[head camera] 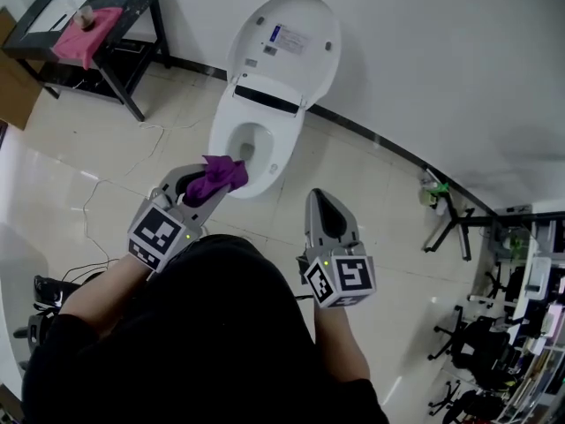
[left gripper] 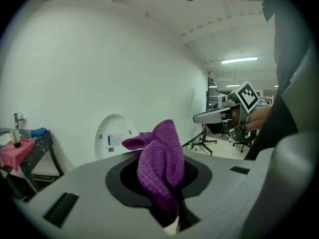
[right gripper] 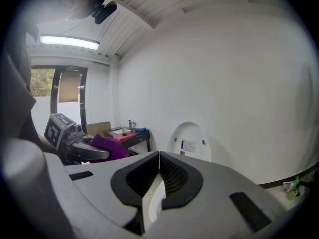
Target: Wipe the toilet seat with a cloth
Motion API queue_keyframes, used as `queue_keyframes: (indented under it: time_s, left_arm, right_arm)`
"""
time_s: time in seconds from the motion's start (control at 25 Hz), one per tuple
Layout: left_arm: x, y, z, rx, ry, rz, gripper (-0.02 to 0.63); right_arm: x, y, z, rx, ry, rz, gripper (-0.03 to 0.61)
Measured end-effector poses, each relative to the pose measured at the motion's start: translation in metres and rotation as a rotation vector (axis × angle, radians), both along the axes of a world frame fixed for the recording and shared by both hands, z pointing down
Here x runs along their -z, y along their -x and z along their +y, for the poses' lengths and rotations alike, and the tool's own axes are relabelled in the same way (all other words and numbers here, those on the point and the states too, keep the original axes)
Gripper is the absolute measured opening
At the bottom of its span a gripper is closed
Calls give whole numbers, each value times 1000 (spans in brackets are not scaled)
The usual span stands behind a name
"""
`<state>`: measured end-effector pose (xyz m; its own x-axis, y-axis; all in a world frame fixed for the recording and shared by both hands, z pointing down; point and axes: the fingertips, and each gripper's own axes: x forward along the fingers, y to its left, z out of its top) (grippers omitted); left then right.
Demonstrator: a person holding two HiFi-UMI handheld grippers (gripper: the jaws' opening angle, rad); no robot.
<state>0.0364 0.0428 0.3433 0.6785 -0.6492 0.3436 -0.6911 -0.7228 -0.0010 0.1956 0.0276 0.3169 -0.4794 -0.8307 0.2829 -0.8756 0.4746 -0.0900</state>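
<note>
The cloth (head camera: pixel 217 177) is purple, coarse-knit and bunched into a wad. It is pinched in the left gripper (head camera: pixel 199 186) at centre-left of the head view, where it overlaps the seat's near edge. The toilet seat (head camera: pixel 281 153) is a white oval ring lying flat on the bowl at upper centre, with its lid (head camera: pixel 287 38) raised.
</note>
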Motion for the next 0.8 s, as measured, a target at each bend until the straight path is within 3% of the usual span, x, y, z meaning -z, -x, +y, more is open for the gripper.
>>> queue_keyframes:
  time_s: [0.36, 0.8]
  left_arm:
    - [10, 28, -3, 89, -22, -7, 100]
    - [-3, 27, -7, 166, -4, -22, 100]
  right_arm:
    - [8, 27, -8, 72, -17, -10, 23]
    - [-16, 17, -18, 126, 30, -13, 38]
